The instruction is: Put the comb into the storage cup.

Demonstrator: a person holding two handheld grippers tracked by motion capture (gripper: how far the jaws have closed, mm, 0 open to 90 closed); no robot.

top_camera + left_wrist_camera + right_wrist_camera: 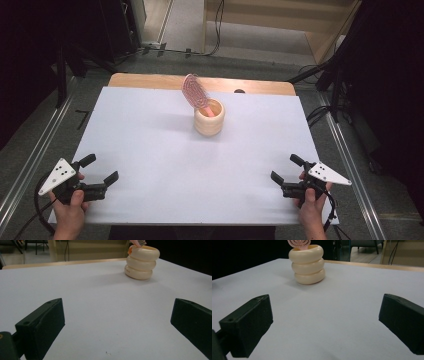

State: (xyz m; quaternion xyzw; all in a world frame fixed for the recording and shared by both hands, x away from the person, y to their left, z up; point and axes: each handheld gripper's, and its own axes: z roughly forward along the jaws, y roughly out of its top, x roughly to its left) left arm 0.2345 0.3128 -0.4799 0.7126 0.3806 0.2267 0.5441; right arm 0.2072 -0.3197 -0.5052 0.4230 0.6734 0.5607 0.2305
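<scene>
High view first: I see a cream, three-ringed ribbed holder cup [209,117] standing upright on the white table sheet [150,150], toward the far edge and slightly right of centre. A pink plastic hairbrush with a slotted oval head [193,92] stands in it, handle down, head leaning up and to the left over the rim. I cannot make out anything else inside the cup.

My left gripper [102,170] sits at the near left corner of the sheet, jaws spread wide with nothing between them. My right gripper [285,169] sits at the near right corner, jaws likewise spread and empty. Both are well apart from the cup.

Left gripper view confirms bare white sheet between the two black jaws, with the cup [142,262] far ahead to the right. Right gripper view shows the same, with the cup [308,264] ahead to the left and the brush head [299,243] above its rim.

A strip of wooden tabletop [150,81] shows beyond the sheet's far edge. Open sheet lies between both grippers and the cup, on all sides of it.
</scene>
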